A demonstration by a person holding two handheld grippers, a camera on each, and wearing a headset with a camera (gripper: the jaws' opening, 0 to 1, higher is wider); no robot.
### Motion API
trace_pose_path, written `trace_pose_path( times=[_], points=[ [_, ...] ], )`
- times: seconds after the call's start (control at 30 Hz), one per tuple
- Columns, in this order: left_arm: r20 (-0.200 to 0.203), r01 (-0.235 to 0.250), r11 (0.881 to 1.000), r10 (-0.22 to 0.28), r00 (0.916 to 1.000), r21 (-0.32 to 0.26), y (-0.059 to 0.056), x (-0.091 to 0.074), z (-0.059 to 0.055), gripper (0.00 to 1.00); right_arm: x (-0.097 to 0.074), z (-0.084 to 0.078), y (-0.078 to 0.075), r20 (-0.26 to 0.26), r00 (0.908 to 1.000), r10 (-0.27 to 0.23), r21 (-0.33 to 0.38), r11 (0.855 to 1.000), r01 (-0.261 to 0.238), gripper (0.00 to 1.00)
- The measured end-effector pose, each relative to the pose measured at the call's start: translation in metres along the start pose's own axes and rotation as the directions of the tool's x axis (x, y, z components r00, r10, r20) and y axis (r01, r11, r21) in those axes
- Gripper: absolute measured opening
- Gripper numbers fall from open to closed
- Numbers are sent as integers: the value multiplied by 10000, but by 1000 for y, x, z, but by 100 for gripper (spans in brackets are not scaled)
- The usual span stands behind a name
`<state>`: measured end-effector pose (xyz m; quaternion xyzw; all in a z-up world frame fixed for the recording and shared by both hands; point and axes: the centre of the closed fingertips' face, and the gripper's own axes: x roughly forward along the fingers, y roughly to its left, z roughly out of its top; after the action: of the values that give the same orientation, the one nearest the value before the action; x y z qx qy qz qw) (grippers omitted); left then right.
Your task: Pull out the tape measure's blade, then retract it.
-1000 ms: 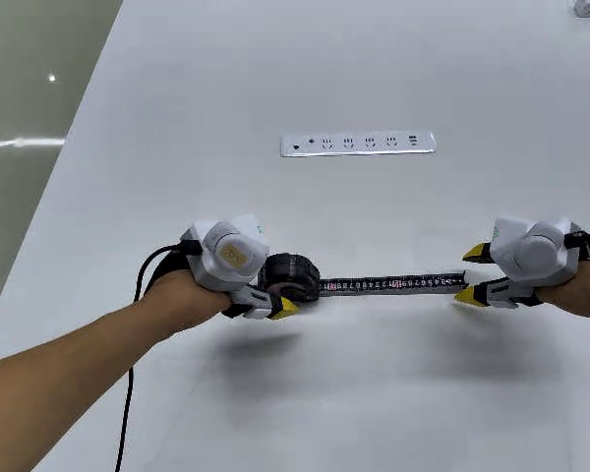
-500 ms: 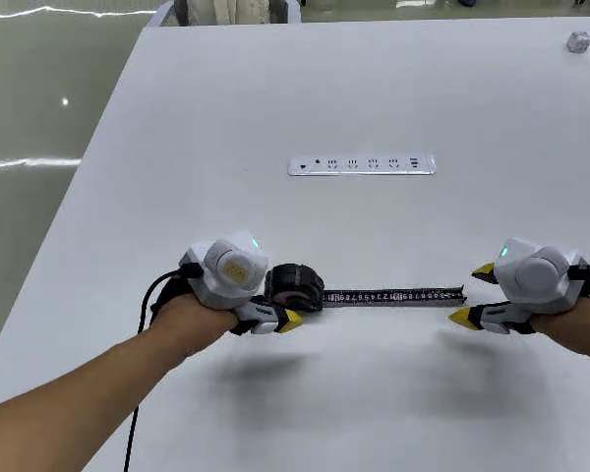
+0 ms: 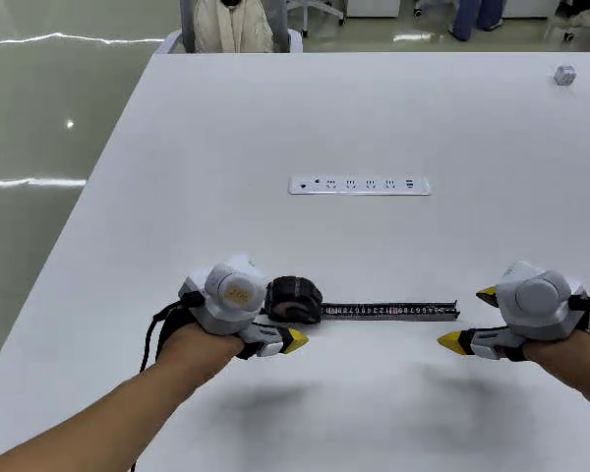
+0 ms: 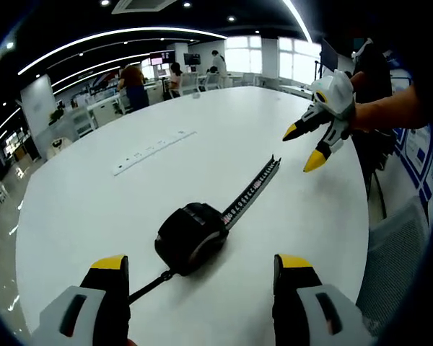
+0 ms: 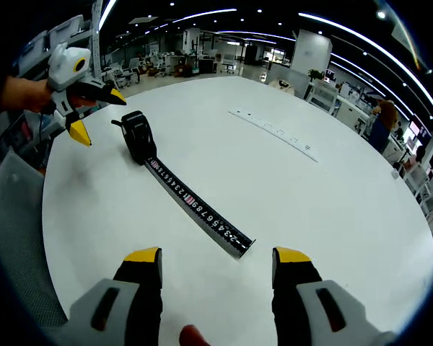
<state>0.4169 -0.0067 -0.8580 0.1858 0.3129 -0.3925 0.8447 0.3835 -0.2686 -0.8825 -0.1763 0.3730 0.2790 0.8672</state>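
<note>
Both tools gape wide and empty: the left gripper (image 3: 275, 329) sits just left of the black tape measure (image 3: 293, 299) without touching it, and the right gripper (image 3: 469, 317) hangs just right of the blade (image 3: 388, 312) tip. The blade lies extended rightward along the near part of the white table (image 3: 374, 98), with a power strip (image 3: 359, 185) farther back.

Bright, even light comes from ceiling light strips (image 4: 130, 32), which bow into arcs in both gripper views. The white table (image 3: 423, 108) is evenly lit, almost washed out. Soft grey shadows lie on it below the left gripper (image 3: 285, 326) and the right gripper (image 3: 469, 317). Glare streaks the glossy floor (image 3: 39, 118). The head view is sharp; the fisheye views bend straight lines toward their edges, and the near jaws look slightly soft.
</note>
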Motion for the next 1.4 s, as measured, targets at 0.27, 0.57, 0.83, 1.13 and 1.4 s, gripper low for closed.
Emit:
trace_pose_path(
  times=[0.27,0.57,0.83,1.13,1.4],
  points=[
    [77,-535,9970,540,9985,-554,-3,-14,-7,81,-6,5,0,410,9973,-610,566,9967,586,68],
    [171,-942,9883,969,9951,-1202,-10,-30,-12,83,-14,7,7,648,9928,-1011,1475,9849,906,78],
    [305,-1396,9773,1462,9888,-1591,-12,-43,-10,84,-26,11,9,864,9802,-1783,1973,9674,1586,82],
    [405,-1829,9546,1976,9794,-2350,-17,-58,-8,86,-36,14,20,994,9760,-1939,2460,9552,1647,83],
    [472,-2016,9384,2232,9736,-2805,-26,-72,-9,86,-49,18,35,1048,9740,-2010,2640,9499,1676,83]
  ],
)
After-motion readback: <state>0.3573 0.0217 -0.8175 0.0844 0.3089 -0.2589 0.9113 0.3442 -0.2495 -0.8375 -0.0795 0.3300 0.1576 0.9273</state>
